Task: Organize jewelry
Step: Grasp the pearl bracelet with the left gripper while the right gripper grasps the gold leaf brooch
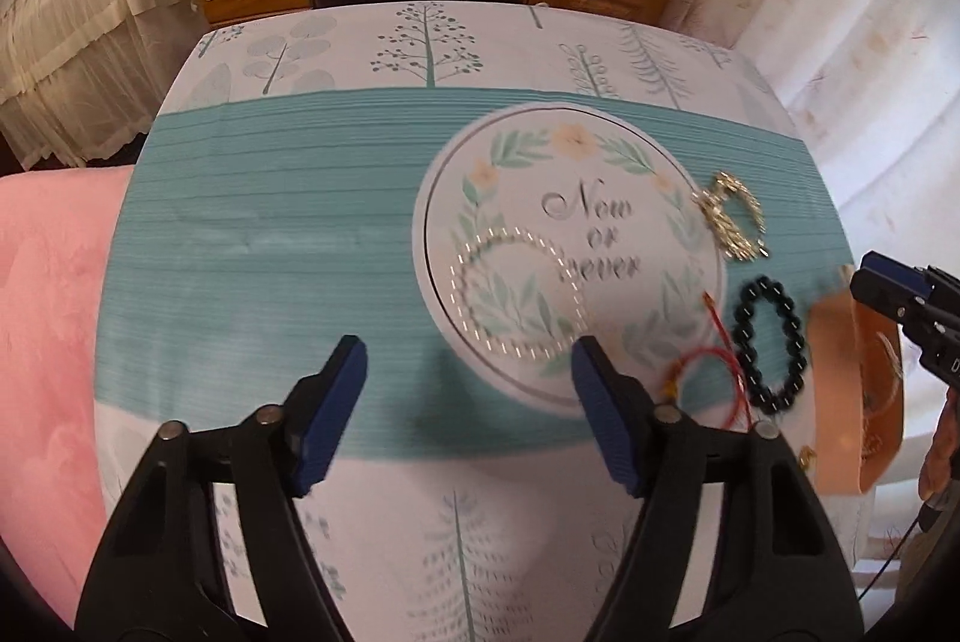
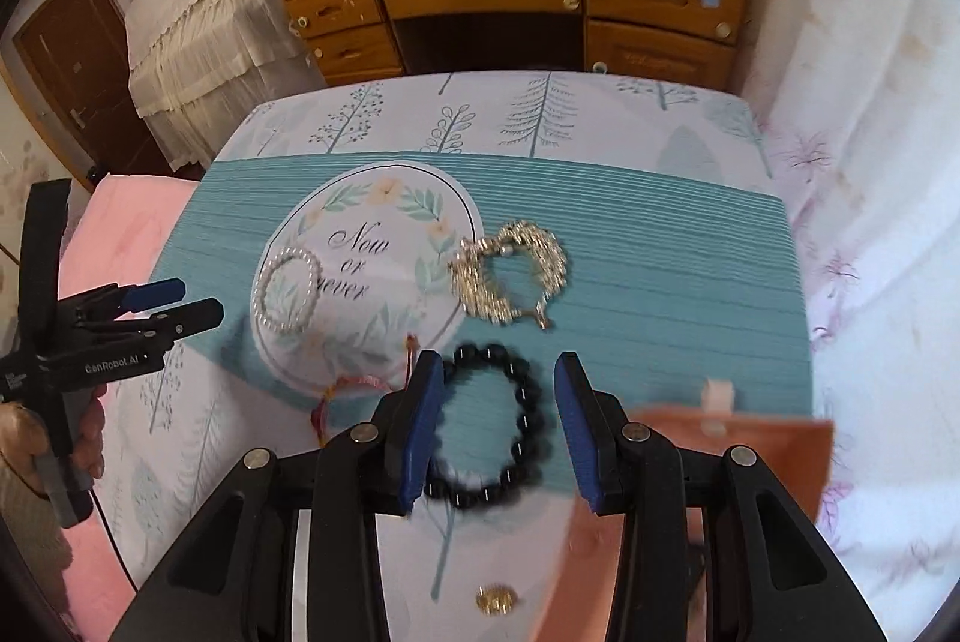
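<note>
Three words, seemingly "Now or never", on lid (image 1: 570,252)

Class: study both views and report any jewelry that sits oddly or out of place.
The gold bracelet straddles the round box, partly on its lid edge, partly on the cloth. The red cord trails off it too.

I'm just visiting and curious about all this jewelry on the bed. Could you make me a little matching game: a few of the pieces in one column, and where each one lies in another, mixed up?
Things:
1. pearl bracelet
2. black bead bracelet
3. gold leaf bracelet
4. red cord

Places:
A. between the open fingers of the right gripper, on the teal cloth
B. on top of the round lid, near its left edge
C. trailing at the lid's near edge
D. on the teal cloth just right of the lid

Pairs: 1-B, 2-A, 3-D, 4-C
</note>
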The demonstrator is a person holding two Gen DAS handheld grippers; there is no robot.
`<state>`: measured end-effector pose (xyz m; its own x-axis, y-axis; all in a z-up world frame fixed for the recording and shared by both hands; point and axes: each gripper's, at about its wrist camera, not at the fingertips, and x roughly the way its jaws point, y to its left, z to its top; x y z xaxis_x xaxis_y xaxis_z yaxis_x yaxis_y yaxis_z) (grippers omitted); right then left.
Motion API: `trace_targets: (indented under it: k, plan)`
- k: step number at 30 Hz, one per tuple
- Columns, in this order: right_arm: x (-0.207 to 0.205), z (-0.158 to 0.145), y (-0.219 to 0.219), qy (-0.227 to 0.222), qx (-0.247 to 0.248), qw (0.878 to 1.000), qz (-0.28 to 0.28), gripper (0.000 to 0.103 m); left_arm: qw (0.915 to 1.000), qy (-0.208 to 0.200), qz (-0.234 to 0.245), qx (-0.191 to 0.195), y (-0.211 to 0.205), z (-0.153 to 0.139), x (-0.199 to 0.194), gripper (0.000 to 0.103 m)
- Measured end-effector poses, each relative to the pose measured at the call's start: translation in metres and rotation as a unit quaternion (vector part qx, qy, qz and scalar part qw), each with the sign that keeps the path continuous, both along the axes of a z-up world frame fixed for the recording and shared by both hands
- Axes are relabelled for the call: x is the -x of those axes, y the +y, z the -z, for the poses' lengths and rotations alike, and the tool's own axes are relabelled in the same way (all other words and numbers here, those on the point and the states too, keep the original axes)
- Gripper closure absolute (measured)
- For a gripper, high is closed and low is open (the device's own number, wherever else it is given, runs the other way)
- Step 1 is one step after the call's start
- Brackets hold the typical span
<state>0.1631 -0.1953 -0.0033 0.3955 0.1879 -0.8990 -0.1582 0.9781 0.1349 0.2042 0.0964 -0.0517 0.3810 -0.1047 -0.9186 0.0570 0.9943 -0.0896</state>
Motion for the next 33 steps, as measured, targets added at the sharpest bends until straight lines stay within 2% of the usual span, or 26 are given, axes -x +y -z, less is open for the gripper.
trace_targets:
  k: [4, 10, 15, 20, 23, 29, 31, 33]
  plan:
    - [-0.044, 0.015, 0.003, 0.034, -0.024, 0.999, 0.003, 0.063, 0.9997, 0.022, -0.006, -0.012, -0.003, 0.012, -0.025, 0.043]
    - [-0.086, 0.039, 0.017, 0.082, -0.043, 0.996, -0.012, 0.063, 0.9986, 0.042, -0.019, -0.024, -0.006, 0.029, -0.045, 0.044]
    - [-0.101, 0.057, 0.028, 0.097, -0.004, 0.995, -0.023, 0.063, 0.9981, 0.050, -0.019, -0.031, -0.008, 0.036, -0.049, 0.045]
    - [-0.114, 0.076, 0.035, 0.112, 0.010, 0.993, -0.029, 0.063, 0.9975, 0.060, -0.029, -0.023, -0.004, 0.044, -0.052, 0.045]
    - [-0.119, 0.082, 0.039, 0.116, 0.020, 0.993, -0.032, 0.063, 0.9970, 0.068, -0.034, -0.017, -0.003, 0.049, -0.054, 0.049]
    - [-0.124, 0.096, 0.054, 0.118, 0.052, 0.990, -0.051, 0.063, 0.9968, 0.067, -0.036, -0.024, -0.005, 0.051, -0.056, 0.050]
    - [-0.124, 0.096, 0.058, 0.113, 0.061, 0.990, -0.060, 0.063, 0.9967, 0.066, -0.039, -0.027, -0.006, 0.051, -0.057, 0.053]
    - [-0.124, 0.095, 0.062, 0.108, 0.071, 0.989, -0.066, 0.063, 0.9966, 0.064, -0.042, -0.031, -0.006, 0.051, -0.057, 0.063]
